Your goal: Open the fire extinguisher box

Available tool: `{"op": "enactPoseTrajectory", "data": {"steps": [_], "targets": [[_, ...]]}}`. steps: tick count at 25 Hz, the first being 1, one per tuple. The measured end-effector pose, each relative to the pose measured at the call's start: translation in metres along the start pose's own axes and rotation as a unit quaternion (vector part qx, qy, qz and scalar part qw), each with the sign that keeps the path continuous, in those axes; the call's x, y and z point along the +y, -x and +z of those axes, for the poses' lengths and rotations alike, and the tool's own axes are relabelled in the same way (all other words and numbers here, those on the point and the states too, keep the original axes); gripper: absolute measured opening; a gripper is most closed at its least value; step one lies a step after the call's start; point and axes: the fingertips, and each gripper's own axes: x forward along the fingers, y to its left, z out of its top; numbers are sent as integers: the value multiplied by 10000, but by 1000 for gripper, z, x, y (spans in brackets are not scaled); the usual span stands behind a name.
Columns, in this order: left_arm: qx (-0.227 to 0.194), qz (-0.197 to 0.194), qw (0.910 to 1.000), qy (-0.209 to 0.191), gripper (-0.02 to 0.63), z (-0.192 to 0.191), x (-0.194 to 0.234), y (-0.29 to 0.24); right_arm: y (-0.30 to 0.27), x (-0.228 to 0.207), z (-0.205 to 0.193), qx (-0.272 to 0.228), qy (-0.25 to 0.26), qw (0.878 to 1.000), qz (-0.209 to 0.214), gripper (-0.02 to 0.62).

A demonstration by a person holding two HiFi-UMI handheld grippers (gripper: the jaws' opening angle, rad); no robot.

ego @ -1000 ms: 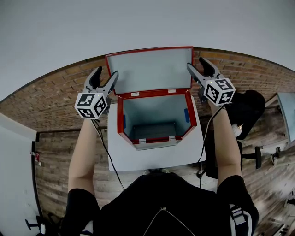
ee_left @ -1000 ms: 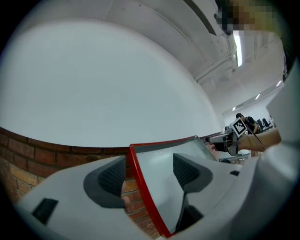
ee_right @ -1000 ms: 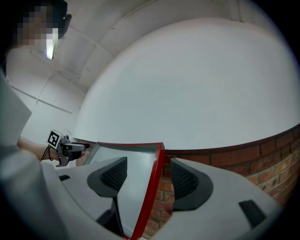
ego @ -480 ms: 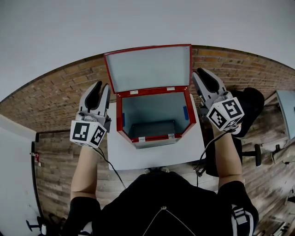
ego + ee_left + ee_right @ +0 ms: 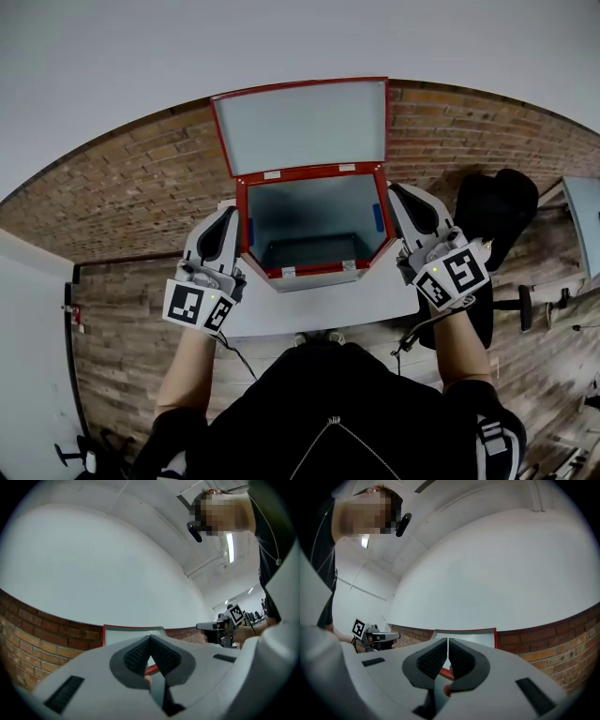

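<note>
Smooth painted metal box [image 5: 309,214]

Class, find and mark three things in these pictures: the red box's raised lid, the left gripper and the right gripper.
box lid [image 5: 302,127]: head view, middle of its pale inner face.
left gripper [image 5: 228,216]: head view, tip of its shut jaws.
right gripper [image 5: 397,193]: head view, tip of its shut jaws.

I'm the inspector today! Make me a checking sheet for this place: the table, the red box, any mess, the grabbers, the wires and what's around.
Surface: white table; the box stands on it.
Job's things: red fire extinguisher box, lid upright and open; nothing seen inside.
Clutter: nothing seen.
Grippers: left gripper and right gripper beside the box, jaws together, holding nothing.
Cables: black cable from the left gripper, another from the right.
Surroundings: brick wall, white wall above, black chair on the right.
</note>
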Motion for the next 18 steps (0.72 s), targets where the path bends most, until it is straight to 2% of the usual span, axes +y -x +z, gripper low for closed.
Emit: {"op": "enactPoseTrajectory", "data": {"steps": [10, 18], "targets": [[288, -286, 9987, 314, 49, -35, -45, 23, 26, 39, -42, 357, -397, 9985, 133, 20], [437, -470, 9972, 374, 49, -53, -72, 32, 38, 56, -64, 558, -622, 9964, 165, 20]]}}
